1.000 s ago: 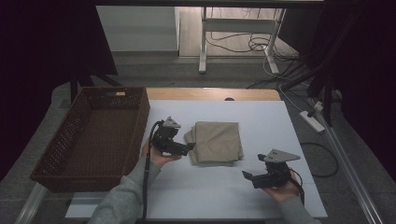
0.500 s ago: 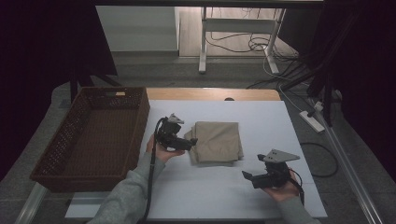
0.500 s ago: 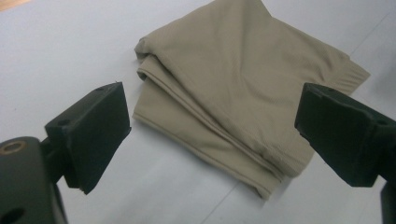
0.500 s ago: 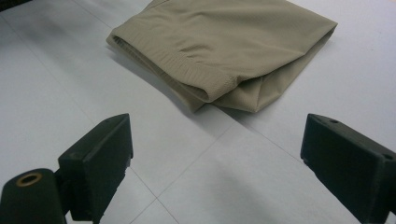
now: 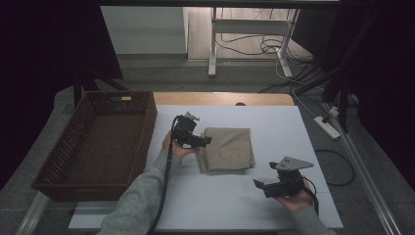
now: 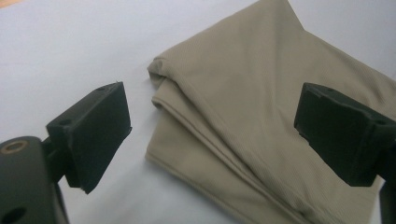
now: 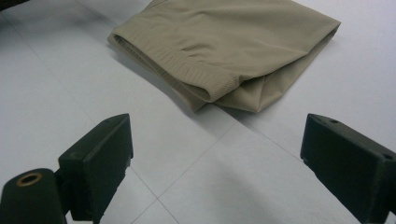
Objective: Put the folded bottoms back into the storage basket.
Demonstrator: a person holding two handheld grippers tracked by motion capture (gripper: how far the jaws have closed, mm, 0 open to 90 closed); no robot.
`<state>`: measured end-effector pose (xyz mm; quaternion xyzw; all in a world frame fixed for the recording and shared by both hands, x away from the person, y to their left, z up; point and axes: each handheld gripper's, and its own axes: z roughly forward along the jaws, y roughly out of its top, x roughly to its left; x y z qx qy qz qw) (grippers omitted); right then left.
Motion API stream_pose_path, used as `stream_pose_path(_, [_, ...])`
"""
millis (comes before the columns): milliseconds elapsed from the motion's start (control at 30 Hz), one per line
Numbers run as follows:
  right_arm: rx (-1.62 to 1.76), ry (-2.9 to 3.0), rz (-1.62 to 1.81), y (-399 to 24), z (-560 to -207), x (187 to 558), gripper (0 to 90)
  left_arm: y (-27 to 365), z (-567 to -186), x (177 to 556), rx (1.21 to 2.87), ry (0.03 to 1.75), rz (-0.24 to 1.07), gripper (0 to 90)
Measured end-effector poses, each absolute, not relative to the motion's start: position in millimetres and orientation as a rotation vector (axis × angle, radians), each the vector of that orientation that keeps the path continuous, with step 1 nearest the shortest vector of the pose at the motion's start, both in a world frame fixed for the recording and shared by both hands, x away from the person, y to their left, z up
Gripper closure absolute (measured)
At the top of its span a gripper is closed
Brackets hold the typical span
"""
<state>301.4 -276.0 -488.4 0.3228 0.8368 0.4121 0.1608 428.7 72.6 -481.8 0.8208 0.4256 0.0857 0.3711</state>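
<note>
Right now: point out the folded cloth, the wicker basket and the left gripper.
folded cloth [image 5: 229,147], high view, middle of its top layer.
wicker basket [image 5: 147,128], high view, its right wall.
left gripper [image 5: 208,140], high view, between its jaw tips at the cloth's left edge.

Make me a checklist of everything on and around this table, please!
Surface: white table, flat, bare around the cloth.
Job's things: folded tan cloth lying mid-table; brown wicker basket at the table's left edge, nothing in it.
Clutter: nothing seen.
Grippers: left tongs open, over the cloth's left edge, not closed on it; right tongs open, over bare table, apart from the cloth.
Cables: black cord trailing from the left tongs along the sleeve; loose wires on the floor behind.
Surroundings: power strip on the floor at right; dark room.
</note>
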Motion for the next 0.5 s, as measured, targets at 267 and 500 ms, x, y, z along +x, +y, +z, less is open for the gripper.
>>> stream_pose_path(267, [0.925, 2.390, 1.182, -276.5, -488.9, 301.8, 9.5, 69.2, -492.0, 448.9, 2.121, 1.105, 0.185, 10.2])
stream_pose_path(500, [0.925, 2.392, 1.181, -276.7, -489.1, 302.0, 9.5, 65.5, -500.1, 462.8, 2.120, 1.120, 0.138, 10.3])
